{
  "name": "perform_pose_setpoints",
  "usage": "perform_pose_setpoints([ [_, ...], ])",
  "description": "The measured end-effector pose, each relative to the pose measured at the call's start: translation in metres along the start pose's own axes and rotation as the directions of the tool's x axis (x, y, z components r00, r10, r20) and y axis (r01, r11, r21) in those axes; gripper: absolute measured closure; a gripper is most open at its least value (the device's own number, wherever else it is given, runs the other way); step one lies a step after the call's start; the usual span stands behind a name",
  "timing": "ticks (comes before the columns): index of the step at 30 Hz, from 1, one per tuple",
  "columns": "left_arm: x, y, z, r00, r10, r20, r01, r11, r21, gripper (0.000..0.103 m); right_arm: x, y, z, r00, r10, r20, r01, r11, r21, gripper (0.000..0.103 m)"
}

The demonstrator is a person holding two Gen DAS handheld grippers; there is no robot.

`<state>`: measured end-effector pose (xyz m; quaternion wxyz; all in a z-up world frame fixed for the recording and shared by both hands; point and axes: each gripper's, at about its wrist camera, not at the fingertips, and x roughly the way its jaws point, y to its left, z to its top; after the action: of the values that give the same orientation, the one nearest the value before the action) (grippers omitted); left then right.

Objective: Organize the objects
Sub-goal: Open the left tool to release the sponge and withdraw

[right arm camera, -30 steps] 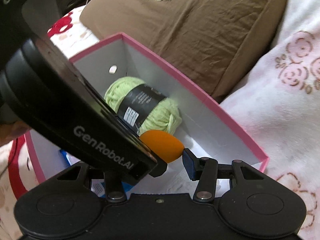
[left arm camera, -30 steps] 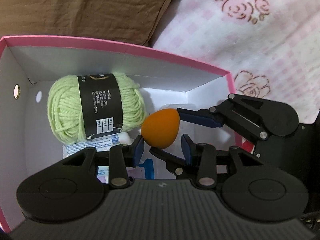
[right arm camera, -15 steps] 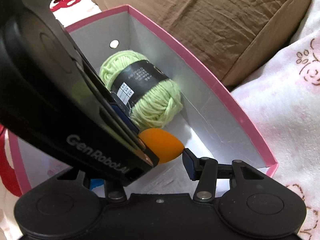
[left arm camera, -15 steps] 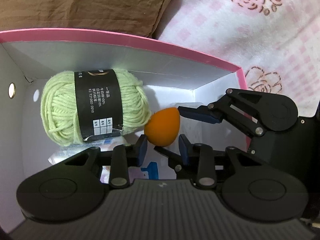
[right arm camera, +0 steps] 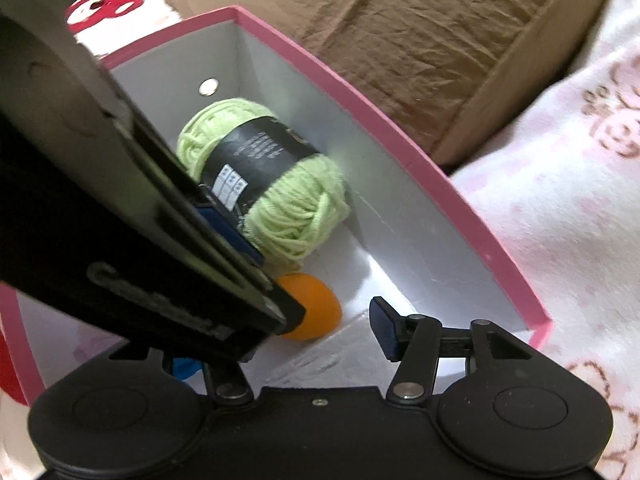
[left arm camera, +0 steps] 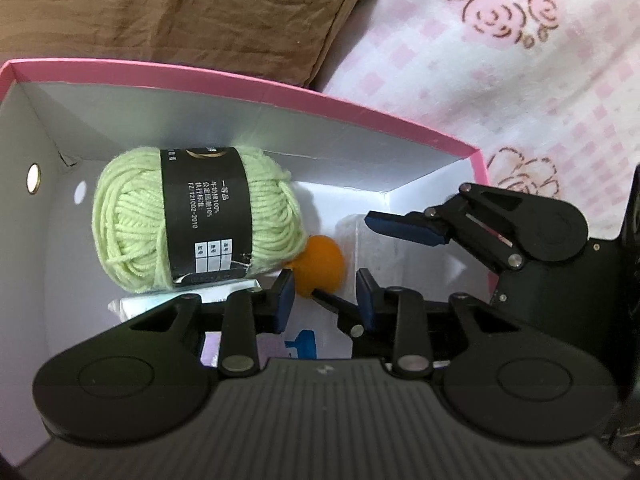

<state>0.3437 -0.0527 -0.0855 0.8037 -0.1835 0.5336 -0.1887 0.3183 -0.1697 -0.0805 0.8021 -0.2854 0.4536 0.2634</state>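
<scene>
Fingers of the right gripper (right arm camera: 332,332) are being opened, and the orange sponge (right arm camera: 314,306) has been released beside the yarn (left arm camera: 196,220). Left gripper (left arm camera: 325,296) fingers are held narrow, empty. One more object is judged stowed in the pink box (left arm camera: 280,92).

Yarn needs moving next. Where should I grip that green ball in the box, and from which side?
Grip the green yarn ball across its black paper band, coming from above: it lies on its side in the pink box, walls block side approaches, and the band is its firmest, narrowest part.

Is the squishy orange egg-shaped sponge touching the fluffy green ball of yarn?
Touching. In the left wrist view the orange egg-shaped sponge sits tucked against the lower right side of the green yarn ball, with no white box floor showing between them.
</scene>
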Motion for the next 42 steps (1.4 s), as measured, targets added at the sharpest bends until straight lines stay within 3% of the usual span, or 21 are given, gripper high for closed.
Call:
perform_pose_setpoints([
  [16,-0.069,0.004,-0.027,0.998,0.054,0.02,-0.054,0.999,0.0,0.06,-0.059,0.045,-0.046,0.99,-0.055,0.13,0.04,0.992,0.118,0.044],
  [19,-0.091,0.007,-0.035,0.996,0.086,0.025,-0.086,0.996,0.011,0.058,-0.069,0.048,-0.038,0.979,-0.185,0.087,0.169,0.971,0.166,0.044],
  [20,-0.094,0.005,-0.036,0.995,0.096,0.031,-0.096,0.995,0.017,0.056,-0.066,0.044,-0.036,0.978,-0.195,0.075,0.178,0.965,0.19,0.044],
  [24,-0.119,0.003,-0.045,0.992,0.12,0.044,-0.122,0.991,0.055,0.054,-0.088,0.038,-0.045,0.977,-0.172,0.127,0.117,0.927,0.356,0.043],
  [30,-0.161,-0.008,-0.062,0.99,0.116,0.082,-0.123,0.989,0.084,0.052,-0.134,0.044,-0.057,0.968,-0.168,0.185,0.059,0.872,0.485,0.042],
  [34,-0.185,-0.019,-0.073,0.988,0.106,0.115,-0.118,0.988,0.101,0.05,-0.157,0.056,-0.063,0.968,-0.14,0.208,0.016,0.861,0.508,0.042],
  [42,-0.214,-0.029,-0.096,0.976,0.135,0.171,-0.156,0.981,0.113,0.049,-0.196,0.075,-0.07,0.961,-0.178,0.212,0.038,0.843,0.537,0.041],
])
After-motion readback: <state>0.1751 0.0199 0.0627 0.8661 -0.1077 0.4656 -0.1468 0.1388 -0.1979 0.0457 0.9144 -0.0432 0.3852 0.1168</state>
